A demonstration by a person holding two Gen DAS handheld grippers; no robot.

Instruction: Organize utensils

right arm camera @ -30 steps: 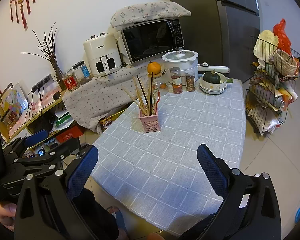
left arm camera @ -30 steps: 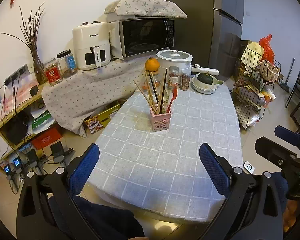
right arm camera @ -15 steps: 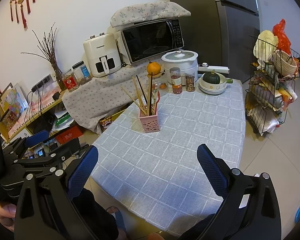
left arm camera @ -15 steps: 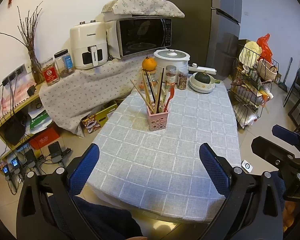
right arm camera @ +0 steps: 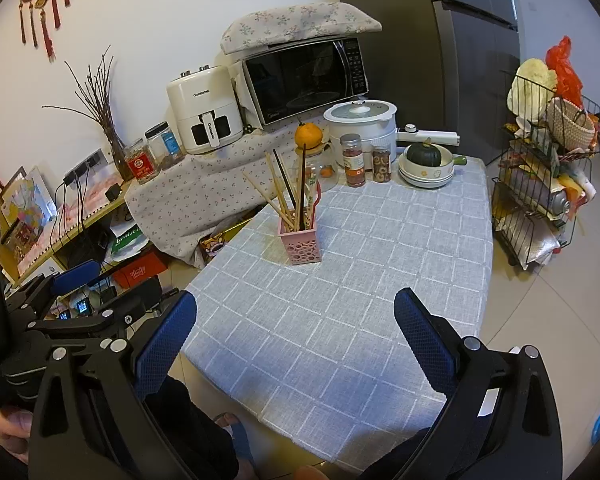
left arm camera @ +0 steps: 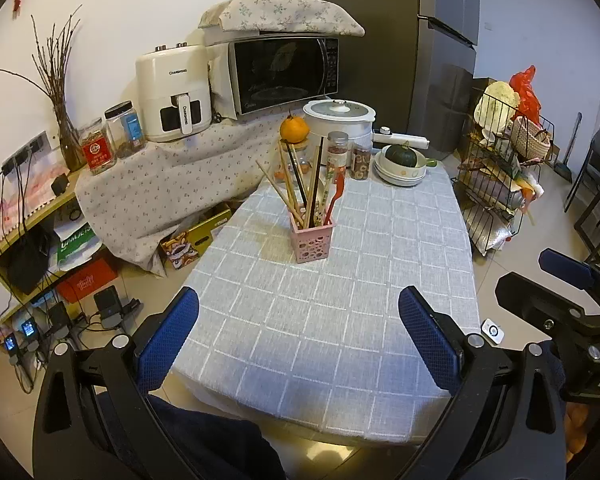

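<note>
Two handheld grippers hover at the near edge of a table [left arm camera: 380, 320] covered in a grey checked cloth, both spread wide and holding nothing. The left gripper [left arm camera: 298, 332] shows its blue padded fingers [left arm camera: 168, 336] apart over the near edge; the right gripper [right arm camera: 296, 332] is likewise agape just beside it, with the left one visible at its side.

A pink holder [left arm camera: 313, 238] stands upright toward the table's left edge, about midway along it, well apart from both grippers. It holds a fan of chopsticks [left arm camera: 290, 196], pale and dark, leaning outward, along with a red utensil [left arm camera: 334, 198] tilted to the right.

Along the far edge stand an orange [left arm camera: 294, 129] on top of a glass jar [right arm camera: 320, 166], two spice jars [right arm camera: 353, 160], a stack of bowls [left arm camera: 400, 170] with a green squash [left arm camera: 401, 155] in the top one, and a white cooker [left arm camera: 340, 118].

Behind the table a cloth-draped counter carries a microwave [left arm camera: 284, 74] and an air fryer [left arm camera: 174, 94]. A wire rack [left arm camera: 500, 184] stands on the floor to the right
</note>
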